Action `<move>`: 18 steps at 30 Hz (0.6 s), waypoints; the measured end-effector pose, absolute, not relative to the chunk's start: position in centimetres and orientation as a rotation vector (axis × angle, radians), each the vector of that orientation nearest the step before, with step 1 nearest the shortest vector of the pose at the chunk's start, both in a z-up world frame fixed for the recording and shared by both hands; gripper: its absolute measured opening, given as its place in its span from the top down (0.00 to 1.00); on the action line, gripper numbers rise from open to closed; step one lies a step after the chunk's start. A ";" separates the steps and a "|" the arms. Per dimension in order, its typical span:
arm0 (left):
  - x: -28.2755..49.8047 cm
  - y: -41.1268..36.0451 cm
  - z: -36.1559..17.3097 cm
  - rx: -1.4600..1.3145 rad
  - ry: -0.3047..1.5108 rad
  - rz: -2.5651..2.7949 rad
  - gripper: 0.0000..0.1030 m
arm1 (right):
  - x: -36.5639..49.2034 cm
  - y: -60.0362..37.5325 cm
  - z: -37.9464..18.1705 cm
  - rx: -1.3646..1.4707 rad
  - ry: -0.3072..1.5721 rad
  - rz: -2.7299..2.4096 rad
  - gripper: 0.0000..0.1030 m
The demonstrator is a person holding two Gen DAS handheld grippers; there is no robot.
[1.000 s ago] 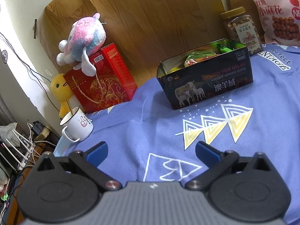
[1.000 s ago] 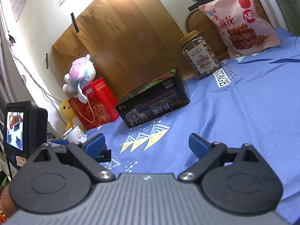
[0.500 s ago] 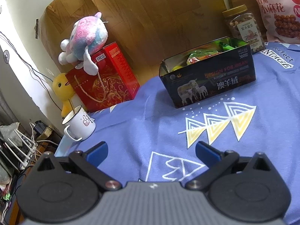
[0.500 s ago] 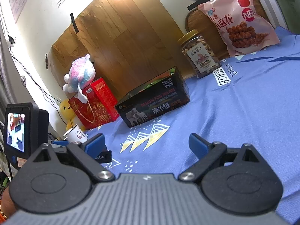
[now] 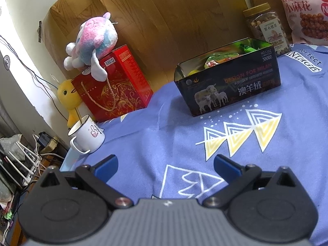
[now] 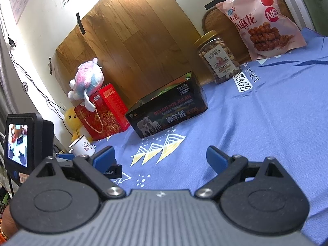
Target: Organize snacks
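Observation:
A black tin box [image 5: 229, 86] with sheep on its side stands open on the blue cloth, with green and orange snack packets [image 5: 221, 57] inside; it also shows in the right wrist view [image 6: 168, 112]. A jar of nuts [image 5: 266, 28] [image 6: 219, 57] and a pink snack bag [image 5: 305, 12] [image 6: 260, 18] stand behind it at the right. My left gripper [image 5: 165, 167] is open and empty, low over the cloth, well short of the box. My right gripper [image 6: 160, 157] is open and empty, also short of the box.
A red gift box [image 5: 112, 86] with a plush toy [image 5: 92, 41] on top stands at the left, with a yellow duck toy [image 5: 67, 96] and a white mug [image 5: 87, 136] near the table's left edge. A wooden board [image 5: 164, 16] lines the back. The left gripper's screen [image 6: 18, 143] shows at the right view's left.
The left gripper has drawn back and swung slightly, so the box sits a little further right and away. The right gripper has barely moved. Both stay open.

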State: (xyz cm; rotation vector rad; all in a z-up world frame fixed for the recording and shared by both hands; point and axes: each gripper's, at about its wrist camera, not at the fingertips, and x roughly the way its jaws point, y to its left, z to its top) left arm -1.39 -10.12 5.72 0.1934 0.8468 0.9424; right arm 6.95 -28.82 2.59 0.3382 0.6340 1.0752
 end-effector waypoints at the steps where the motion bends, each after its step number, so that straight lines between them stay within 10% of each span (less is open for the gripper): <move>1: -1.4 -10.1 5.7 0.193 0.847 0.942 0.00 | 6.9 -28.8 2.6 0.338 0.634 1.076 0.05; 18: -1.4 -10.1 5.5 0.185 0.856 0.939 0.00 | 6.9 -28.7 2.5 0.338 0.636 1.075 0.05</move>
